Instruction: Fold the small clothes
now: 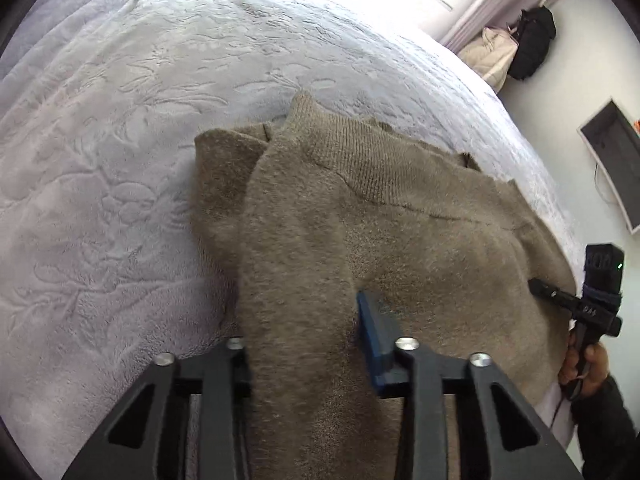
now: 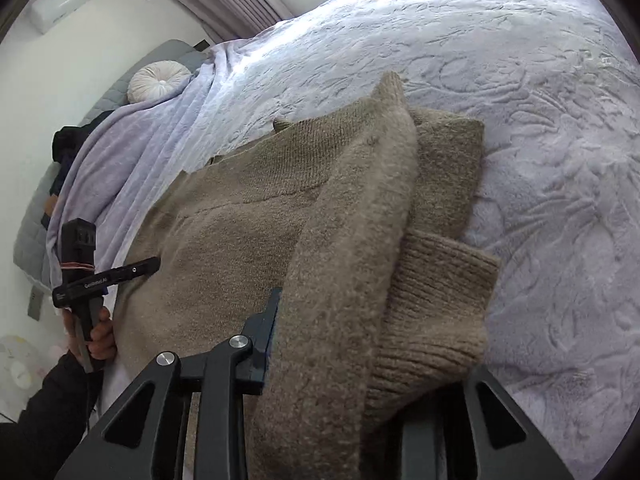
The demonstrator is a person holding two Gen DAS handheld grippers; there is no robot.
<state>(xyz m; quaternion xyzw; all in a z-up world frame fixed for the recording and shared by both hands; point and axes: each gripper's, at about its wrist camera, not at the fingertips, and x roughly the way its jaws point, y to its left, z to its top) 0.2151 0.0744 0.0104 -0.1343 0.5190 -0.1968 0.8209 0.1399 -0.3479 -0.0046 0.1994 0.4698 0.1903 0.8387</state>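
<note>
Tan sweater (image 1: pixel 400 220) lies on lavender bedspread (image 1: pixel 100 180), partly folded. L gripper (image 1: pixel 304 344) and R gripper (image 2: pixel 360 344) each pinch a raised fold of knit near its edge.

White lettering, roughly "GenRobot.AI", runs along the left hand-held gripper (image 2: pixel 154 264).

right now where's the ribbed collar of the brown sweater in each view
Left wrist view: the ribbed collar sits just above centre, running down to the right across the brown sweater.
Right wrist view: the ribbed collar lies left of centre in the upper half, slanting up to a peak.
Shared landmark: the lilac embossed bedspread under the sweater.
</note>
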